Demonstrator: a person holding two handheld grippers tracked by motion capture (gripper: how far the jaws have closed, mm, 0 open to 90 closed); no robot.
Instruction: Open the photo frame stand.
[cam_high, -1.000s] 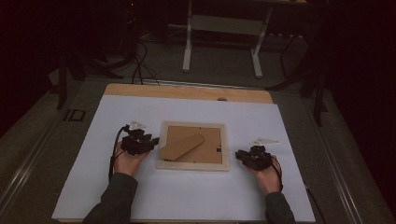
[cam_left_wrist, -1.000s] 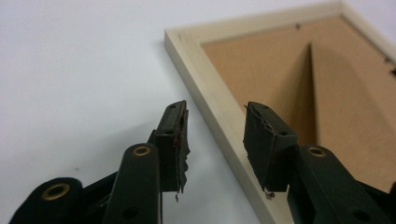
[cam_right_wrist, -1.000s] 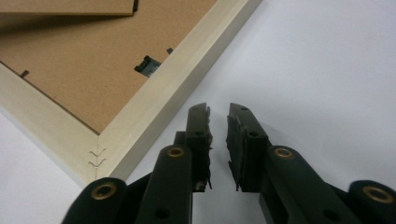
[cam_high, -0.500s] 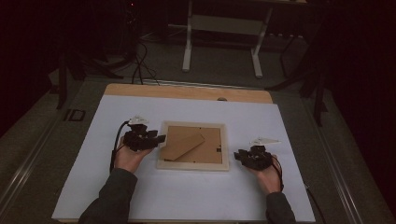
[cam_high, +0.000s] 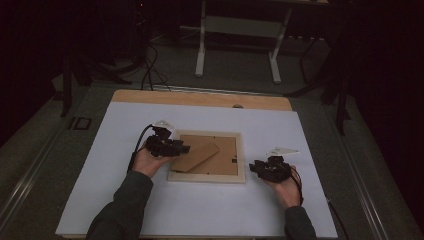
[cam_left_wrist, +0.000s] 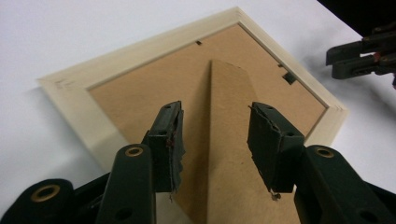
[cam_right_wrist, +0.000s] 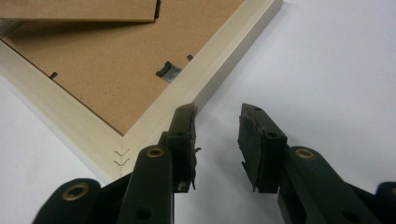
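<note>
Picture frame (cam_high: 206, 156) of pale wood lies face down near the middle of the white table top (cam_high: 110, 200), its brown hardboard back turned up and its fold-out easel stand (cam_high: 196, 156) lying aslant across that back. Nearest the person, two sleeved forearms come in from the bottom of the high view, each hand gripping a black two-jaw tool. The left gripper (cam_high: 181, 148) reaches over the frame's left rail, its tips above the backing board; in the left gripper view (cam_left_wrist: 215, 135) its jaws stand apart on either side of the stand's raised cardboard edge, with daylight between each pad and the board, so they hold nothing. Those jaws have just been closing a little, the stand between them but not pinched. The right gripper (cam_high: 256, 167) sits on the table just beside the frame's right rail, near its lower right corner; in the right gripper view (cam_right_wrist: 217, 135) its jaws are likewise parted, the inner one just beside the outer face of the wooden rail and the other over bare white surface. These jaws have just been opening further, with only table between them. Farther along the back, a small metal hanger clip (cam_right_wrist: 168, 71) sits by the right rail. Beyond the white sheet a strip of wooden table edge (cam_high: 200, 98) shows, then dark floor with cables and the pale legs of a stand (cam_high: 237, 45).
</note>
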